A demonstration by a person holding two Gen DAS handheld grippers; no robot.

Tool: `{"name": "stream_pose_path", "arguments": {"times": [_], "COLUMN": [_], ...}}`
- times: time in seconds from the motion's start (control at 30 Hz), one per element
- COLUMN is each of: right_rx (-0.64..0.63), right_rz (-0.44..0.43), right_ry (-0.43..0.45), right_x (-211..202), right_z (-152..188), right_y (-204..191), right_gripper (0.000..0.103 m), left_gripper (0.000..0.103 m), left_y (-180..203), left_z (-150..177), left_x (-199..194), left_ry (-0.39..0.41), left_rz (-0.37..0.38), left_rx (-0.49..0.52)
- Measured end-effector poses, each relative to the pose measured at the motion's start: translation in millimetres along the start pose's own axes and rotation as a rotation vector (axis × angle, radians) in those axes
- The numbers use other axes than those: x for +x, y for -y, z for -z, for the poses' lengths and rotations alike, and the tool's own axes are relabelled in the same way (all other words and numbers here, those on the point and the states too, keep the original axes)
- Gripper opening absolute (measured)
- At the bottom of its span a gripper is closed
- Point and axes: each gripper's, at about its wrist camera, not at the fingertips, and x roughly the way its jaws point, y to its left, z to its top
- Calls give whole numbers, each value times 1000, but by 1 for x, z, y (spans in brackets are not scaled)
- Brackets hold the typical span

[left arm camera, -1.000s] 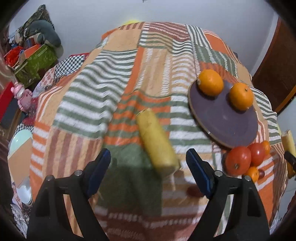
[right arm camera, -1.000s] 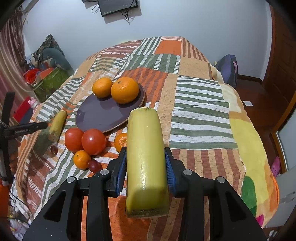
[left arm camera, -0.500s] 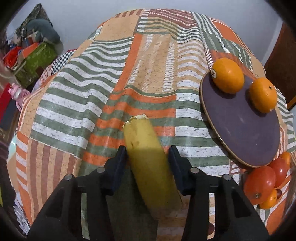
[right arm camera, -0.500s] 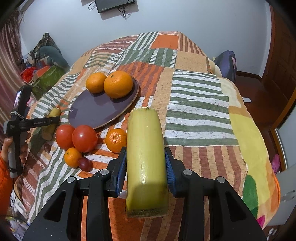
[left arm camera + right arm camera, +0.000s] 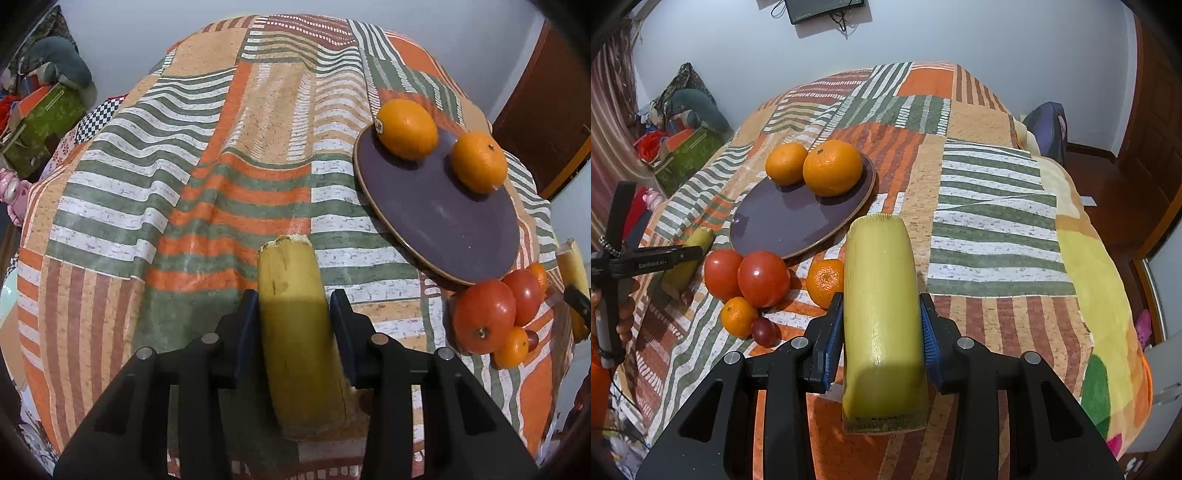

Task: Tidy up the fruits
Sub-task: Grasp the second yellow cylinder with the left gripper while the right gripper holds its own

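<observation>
Underneath everything lies a big bed (image 5: 993, 229) with a patchwork cover of orange, green and white stripes. On the cover sits a round purple plate (image 5: 790, 221), and two big oranges (image 5: 833, 168) rest on its far part, touching each other.

Next in size are two yellow banana pieces. The right claw (image 5: 882, 332) is squeezed tight on the right banana piece (image 5: 882, 314), with a blue pad pressed on each side; the piece sticks out past the claw toward the plate, and its cut end faces the camera. The left claw (image 5: 293, 332) is closing on the left banana piece (image 5: 299, 332), which is between its jaws. Both pads look like they touch its sides. This piece lies on the bed cover, to the left of the plate.

Just beside the near rim of the plate is a small pile of fruit. Two red tomatoes (image 5: 762, 278) touch each other. A small orange (image 5: 823, 282) sits to their right, and another small orange (image 5: 738, 316) sits in front of them. A tiny dark red grape (image 5: 763, 331) lies next to that one.

A hand (image 5: 622, 314) holds the left claw's handle at the picture's edge.
</observation>
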Motion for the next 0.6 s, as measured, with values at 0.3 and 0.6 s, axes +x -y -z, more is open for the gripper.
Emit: {"name": "stream_pose_path", "arguments": {"times": [0.3, 0.6], "right_rx": [-11, -24], "right_rz": [-5, -12], "right_ry": [-5, 41], "right_x": [3, -9], "right_z": [-1, -11], "right_y": [-5, -13], "right_gripper": [35, 35], "left_gripper": [40, 38], "left_y": [0, 3], "left_z": [2, 0], "left_x": [7, -14], "left_ry": [6, 43], "left_rz": [-15, 7], "left_rx": [-6, -2]}}
